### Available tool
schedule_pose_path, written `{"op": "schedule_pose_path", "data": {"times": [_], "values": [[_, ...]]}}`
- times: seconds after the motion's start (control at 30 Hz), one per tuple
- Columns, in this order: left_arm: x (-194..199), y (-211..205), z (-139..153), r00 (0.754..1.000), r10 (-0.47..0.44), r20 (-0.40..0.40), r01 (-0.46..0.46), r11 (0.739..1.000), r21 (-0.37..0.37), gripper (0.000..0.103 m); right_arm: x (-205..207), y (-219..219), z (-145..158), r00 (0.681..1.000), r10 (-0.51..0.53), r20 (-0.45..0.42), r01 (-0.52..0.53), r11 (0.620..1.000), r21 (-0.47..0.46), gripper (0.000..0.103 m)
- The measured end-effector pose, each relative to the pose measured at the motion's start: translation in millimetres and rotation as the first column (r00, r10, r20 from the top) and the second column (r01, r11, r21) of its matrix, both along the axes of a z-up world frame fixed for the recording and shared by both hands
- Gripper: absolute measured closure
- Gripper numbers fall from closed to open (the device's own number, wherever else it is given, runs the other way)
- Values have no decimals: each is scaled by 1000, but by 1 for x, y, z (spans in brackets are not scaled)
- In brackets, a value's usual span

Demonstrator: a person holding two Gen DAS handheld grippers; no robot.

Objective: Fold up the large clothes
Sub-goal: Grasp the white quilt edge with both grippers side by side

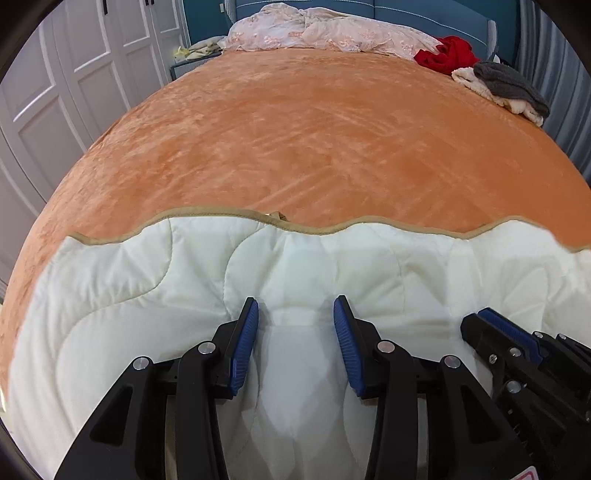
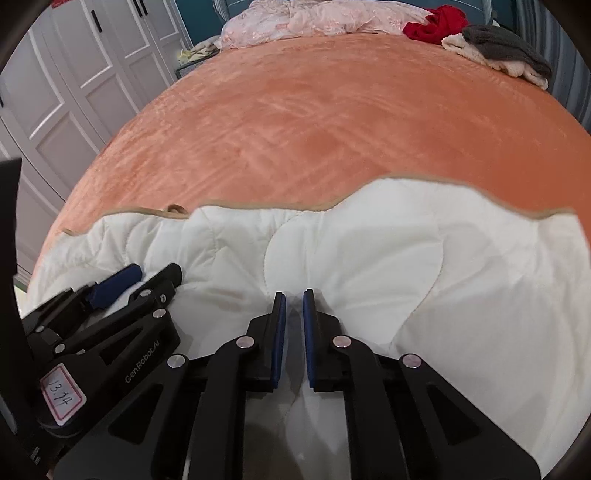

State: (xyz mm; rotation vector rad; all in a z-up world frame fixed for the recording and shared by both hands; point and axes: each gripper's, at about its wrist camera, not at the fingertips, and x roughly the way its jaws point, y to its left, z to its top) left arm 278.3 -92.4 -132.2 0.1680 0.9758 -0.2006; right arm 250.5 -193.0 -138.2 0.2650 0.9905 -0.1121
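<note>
An orange plush cover (image 1: pixel 314 140) spreads over the bed. Across its near end lies the white quilted blanket (image 1: pixel 147 295), tan-trimmed edge wavy. At the far end sit a pink floral bedding heap (image 1: pixel 317 33) and red (image 1: pixel 448 53), cream and grey clothes. The left claw (image 1: pixel 295 332) rests spread apart on the blanket — the right claw (image 2: pixel 294 328), just beside it, is pinched nearly closed on a blanket fold.
</note>
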Motion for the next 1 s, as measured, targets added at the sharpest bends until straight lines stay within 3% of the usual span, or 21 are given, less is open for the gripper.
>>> {"op": "schedule_pose_path", "data": {"times": [0.4,0.6,0.7,0.77,0.9,1.0], "values": [[15,-7,-17,998,22,51,-23,1000,19,61,6,-4,-17,997,-28,67,26,999,21,99],[15,-10,-15,999,17,52,-19,999,41,61,2,-7,-6,997,-28,74,25,999,44,98],[8,-5,1,1000,1,29,-2,999,36,60,-28,-9,30,994,-49,98,42,997,68,93],[-8,9,20,1000,6,24,-5,1000,-11,60,-60,-1,54,994,-19,106,14,999,47,93],[-56,41,49,1000,6,3,-5,997,-81,60,-108,19,68,997,47,63,-46,999,-14,93],[-85,50,52,1000,4,-24,-6,997,-78,60,-130,29,63,998,61,30,-61,998,-11,93]]}}
